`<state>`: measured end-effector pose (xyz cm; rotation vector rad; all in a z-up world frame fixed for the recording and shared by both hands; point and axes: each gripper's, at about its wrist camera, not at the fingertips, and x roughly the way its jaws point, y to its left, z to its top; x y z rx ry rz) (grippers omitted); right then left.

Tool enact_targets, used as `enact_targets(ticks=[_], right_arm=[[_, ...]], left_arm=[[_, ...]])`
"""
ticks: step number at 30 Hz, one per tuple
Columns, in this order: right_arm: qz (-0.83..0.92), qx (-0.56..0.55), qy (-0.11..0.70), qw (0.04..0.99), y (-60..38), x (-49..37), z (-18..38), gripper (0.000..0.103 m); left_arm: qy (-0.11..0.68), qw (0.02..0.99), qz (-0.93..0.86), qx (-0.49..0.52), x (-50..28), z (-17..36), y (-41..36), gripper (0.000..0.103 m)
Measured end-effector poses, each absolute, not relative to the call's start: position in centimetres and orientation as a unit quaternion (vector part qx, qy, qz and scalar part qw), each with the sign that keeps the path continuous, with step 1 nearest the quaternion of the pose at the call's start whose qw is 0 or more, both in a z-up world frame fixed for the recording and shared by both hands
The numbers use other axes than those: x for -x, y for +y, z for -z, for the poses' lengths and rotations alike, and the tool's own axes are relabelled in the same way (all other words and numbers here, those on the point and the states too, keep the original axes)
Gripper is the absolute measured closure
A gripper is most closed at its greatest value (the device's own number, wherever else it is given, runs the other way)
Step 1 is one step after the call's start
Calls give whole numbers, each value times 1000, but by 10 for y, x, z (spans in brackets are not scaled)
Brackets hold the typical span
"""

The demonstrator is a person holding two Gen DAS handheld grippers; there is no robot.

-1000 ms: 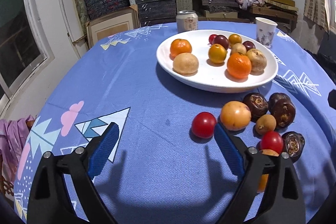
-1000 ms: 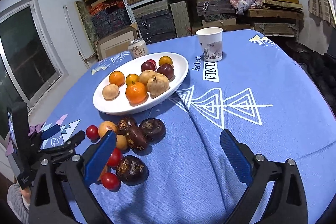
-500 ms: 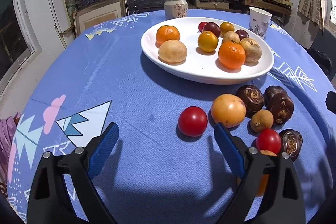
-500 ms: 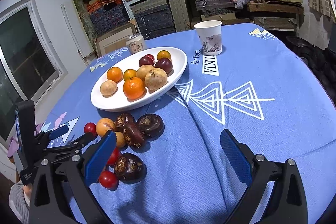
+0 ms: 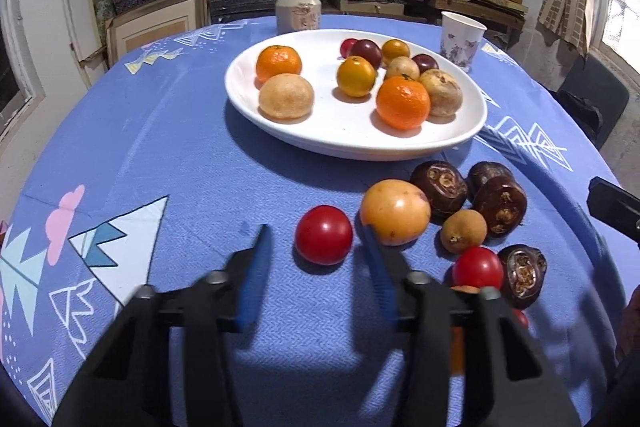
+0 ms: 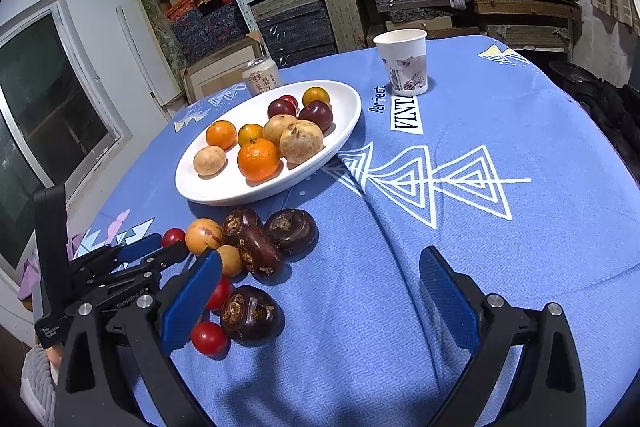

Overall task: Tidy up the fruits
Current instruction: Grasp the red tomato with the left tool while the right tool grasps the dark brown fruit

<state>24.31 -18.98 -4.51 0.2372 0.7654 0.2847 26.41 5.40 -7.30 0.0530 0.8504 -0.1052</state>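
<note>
Red tomato (image 5: 324, 235): loose on the tablecloth (image 5: 168, 155), short of the white plate (image 5: 236, 83), just beside a yellow fruit (image 5: 395, 211)

Left wrist view: left gripper (image 5: 314, 231) closing, blurred, pads flanking the tomato, not yet pressing. Step in hand, by judgement: grasping the tomato for transfer to the plate

Right wrist view: right gripper (image 6: 320, 257) spread wide, nothing between, held over bare cloth near the dark fruits (image 6: 291, 230)

Next move: confirm a firm pinch, lift clear of neighbouring fruit, carry to a free spot on the plate, release low to prevent rolling
</note>
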Motion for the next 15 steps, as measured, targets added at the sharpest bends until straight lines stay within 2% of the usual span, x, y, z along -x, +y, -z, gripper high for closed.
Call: enact_targets(ticks=[8,15], right_arm=[[-146,-98,368,913,-182,-241,45,3],[-147,-4,339,929,-150,-230,43,3]], left_arm=[[415,908,57,-8,-267,73,58,74],[414,910,36,-11,-266,73,61,74]])
